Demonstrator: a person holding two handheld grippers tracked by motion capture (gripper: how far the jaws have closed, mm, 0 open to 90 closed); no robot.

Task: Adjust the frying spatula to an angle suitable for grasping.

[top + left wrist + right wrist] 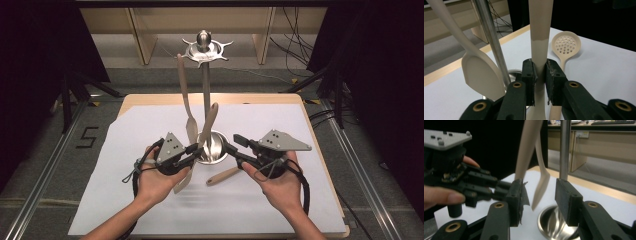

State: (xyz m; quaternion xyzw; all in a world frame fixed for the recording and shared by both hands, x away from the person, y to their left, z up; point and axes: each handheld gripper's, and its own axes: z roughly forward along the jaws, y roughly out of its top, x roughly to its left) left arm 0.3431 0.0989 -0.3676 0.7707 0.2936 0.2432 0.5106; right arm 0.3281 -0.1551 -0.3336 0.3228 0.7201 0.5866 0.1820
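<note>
Two tongs (194, 150) (239, 149), three beige utensils (208, 131).

Floor: grey carpet (45, 150), loose black cables (295, 45)
Furniture: pale wooden desk legs (142, 40)
Sides: black curtains (30, 50)

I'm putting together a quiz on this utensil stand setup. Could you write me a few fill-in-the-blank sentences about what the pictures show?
1. The left gripper is shut on the handle of a beige ____.
2. The right gripper has its fingers ____, with nothing between them.
3. The skimmer with the perforated bowl lies on the ____ sheet covering the table.
4. A spatula hangs from the top of the steel ____.

Missing words: utensil; open; white; stand
</note>
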